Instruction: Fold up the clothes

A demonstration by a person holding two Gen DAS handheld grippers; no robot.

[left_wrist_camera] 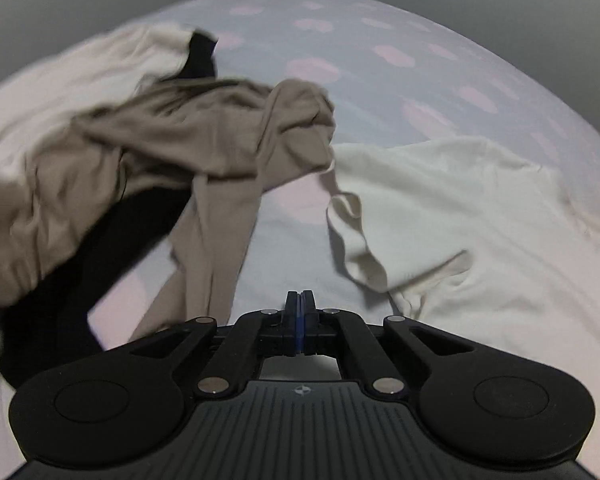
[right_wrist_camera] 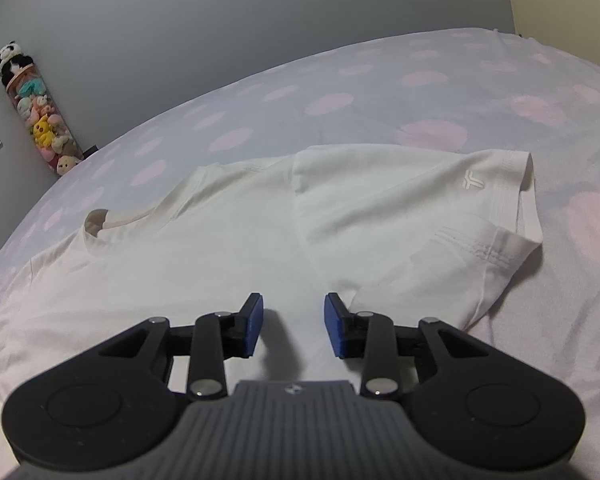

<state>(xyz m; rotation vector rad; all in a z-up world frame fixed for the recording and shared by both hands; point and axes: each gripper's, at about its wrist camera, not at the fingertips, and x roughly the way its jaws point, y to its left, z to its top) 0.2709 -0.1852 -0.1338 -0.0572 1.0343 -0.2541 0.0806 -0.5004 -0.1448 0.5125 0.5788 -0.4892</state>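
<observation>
Clothes lie spread over a bed sheet (left_wrist_camera: pixel 380 40) printed with pink blotches on pale blue. In the left wrist view, the left gripper (left_wrist_camera: pixel 300 300) sits at six o'clock with its jaws pressed fully together, the blue pads meeting and no cloth between them. A beige garment (left_wrist_camera: pixel 204 136) sprawls from nine o'clock toward the centre, one limp length of it trailing down to just beside the left gripper at seven o'clock. A black garment (left_wrist_camera: pixel 100 248) lies partly under the beige one at eight o'clock, and more pale cloth shows at ten o'clock. A white T-shirt (left_wrist_camera: pixel 480 208) covers the sheet from three to five o'clock, its crumpled edge near the centre.

In the right wrist view, the right gripper (right_wrist_camera: pixel 294 324) stands at six o'clock with its jaws parted over the white T-shirt (right_wrist_camera: pixel 260 224), gripping nothing. The shirt lies flat through the centre, collar at nine o'clock, a folded-in sleeve at three o'clock. A tall clear tube of plush toys (right_wrist_camera: pixel 40 116) stands against the wall at ten o'clock.
</observation>
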